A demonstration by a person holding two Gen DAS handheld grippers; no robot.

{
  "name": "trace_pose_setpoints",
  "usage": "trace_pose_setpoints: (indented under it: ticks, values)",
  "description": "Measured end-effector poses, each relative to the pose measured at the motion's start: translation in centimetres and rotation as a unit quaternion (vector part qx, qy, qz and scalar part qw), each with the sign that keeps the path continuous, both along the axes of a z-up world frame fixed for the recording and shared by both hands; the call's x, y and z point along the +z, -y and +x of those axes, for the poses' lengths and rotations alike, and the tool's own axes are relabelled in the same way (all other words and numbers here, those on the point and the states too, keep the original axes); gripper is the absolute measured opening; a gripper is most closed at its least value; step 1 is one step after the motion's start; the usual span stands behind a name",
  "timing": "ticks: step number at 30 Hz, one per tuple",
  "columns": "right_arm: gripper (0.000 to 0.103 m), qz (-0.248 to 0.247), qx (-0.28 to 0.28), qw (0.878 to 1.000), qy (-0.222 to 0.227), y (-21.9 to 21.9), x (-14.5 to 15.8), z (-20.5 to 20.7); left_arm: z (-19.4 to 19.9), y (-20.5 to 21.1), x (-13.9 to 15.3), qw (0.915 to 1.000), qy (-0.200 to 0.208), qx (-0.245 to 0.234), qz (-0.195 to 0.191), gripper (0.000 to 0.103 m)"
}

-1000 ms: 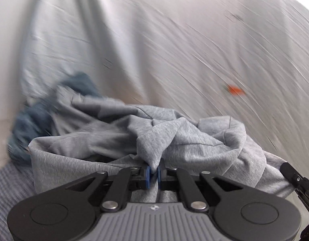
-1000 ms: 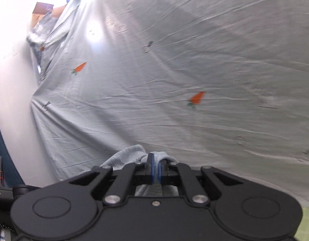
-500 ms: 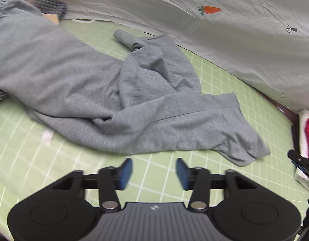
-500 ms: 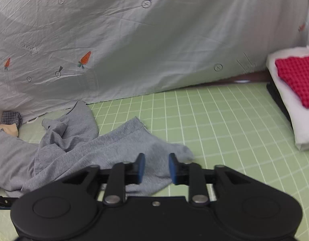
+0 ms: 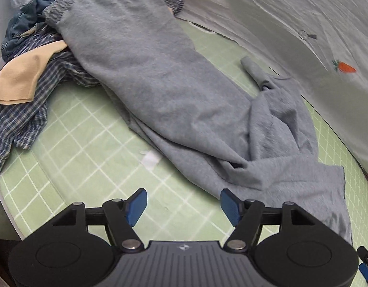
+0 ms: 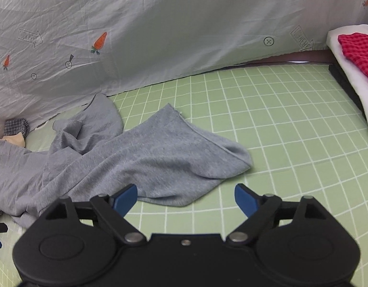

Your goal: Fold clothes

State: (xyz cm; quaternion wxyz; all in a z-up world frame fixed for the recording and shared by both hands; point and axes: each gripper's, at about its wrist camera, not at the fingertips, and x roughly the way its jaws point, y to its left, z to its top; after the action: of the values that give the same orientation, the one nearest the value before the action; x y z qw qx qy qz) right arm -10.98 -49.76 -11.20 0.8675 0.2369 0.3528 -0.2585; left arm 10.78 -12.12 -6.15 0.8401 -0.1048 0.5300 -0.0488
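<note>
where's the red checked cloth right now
In the right wrist view, the red checked cloth lies at the far right edge on a white folded stack, beside the green grid mat.

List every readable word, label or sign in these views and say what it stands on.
"LOOK HERE": inside an arrow outline printed on the grey backdrop sheet, at its left side.
A second arrow print at the sheet's right: same style, too skewed to read surely.
A small logo on the left gripper's body: no letters legible.

One grey garment (image 5: 164,91), one plaid shirt (image 5: 19,119), one tan cloth (image 5: 23,74), one red cloth (image 6: 358,50), two carrots (image 6: 99,41).
</note>
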Motion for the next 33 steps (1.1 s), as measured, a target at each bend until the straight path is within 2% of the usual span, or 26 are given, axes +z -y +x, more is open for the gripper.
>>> trace_pose_setpoints:
  ticks: [4,7,12,14,16,17,18,20,21,22,24,27,33]
  values:
    - [0.101,0.004,-0.011,1.0,-0.019,-0.9,-1.5,4.7,4.1,-2.4,-0.9,0.9997,-0.002,0.026,0.003,0.07]
    - [0.102,-0.007,-0.023,0.998,-0.05,-1.5,-2.7,7.9,7.2,-4.0,-1.7,0.9992,-0.009,0.04,0.0,0.074]
    - [0.103,-0.014,-0.023,0.996,-0.089,-2.3,-4.1,11.5,12.0,-6.2,-3.6,0.9981,-0.018,0.059,0.003,0.075]
    - [0.099,-0.011,-0.022,0.994,-0.103,-2.6,-4.6,12.5,13.7,-7.2,-4.3,0.9978,-0.016,0.064,-0.001,0.075]
    - [0.075,0.003,-0.027,0.995,-0.099,-2.7,-4.9,12.9,14.9,-7.8,-4.6,0.9978,-0.013,0.064,-0.006,0.072]
    - [0.066,0.01,-0.03,0.995,-0.096,-2.7,-5.1,13.1,15.2,-8.1,-4.6,0.9979,-0.01,0.063,-0.011,0.063]
    - [0.046,0.02,-0.029,0.995,-0.091,-2.7,-5.2,13.1,15.5,-8.2,-4.7,0.9979,-0.007,0.062,-0.018,0.057]
    - [0.027,0.012,-0.021,0.995,-0.093,-2.8,-5.2,13.2,15.9,-8.2,-4.7,0.9977,-0.005,0.06,-0.031,0.031]
    - [0.01,0.009,-0.016,0.996,-0.092,-2.7,-5.2,13.1,16.0,-8.1,-4.6,0.9976,-0.003,0.059,-0.036,0.022]
    - [0.006,0.008,-0.011,0.996,-0.089,-2.6,-5.2,12.8,15.8,-7.7,-4.4,0.9978,0.002,0.057,-0.033,0.013]
    - [0.005,0.021,-0.015,0.997,-0.077,-1.8,-5.1,11.8,15.3,-6.6,-3.8,0.9986,0.015,0.047,-0.017,0.005]
    - [0.004,0.032,-0.037,0.997,-0.066,-0.4,-5.2,9.4,13.8,-4.6,-2.7,0.9992,0.034,0.021,0.0,0.005]
    - [0.004,-0.028,-0.073,0.993,-0.088,3.7,-4.6,1.4,8.4,1.2,-1.2,0.9985,0.034,-0.041,-0.012,0.005]
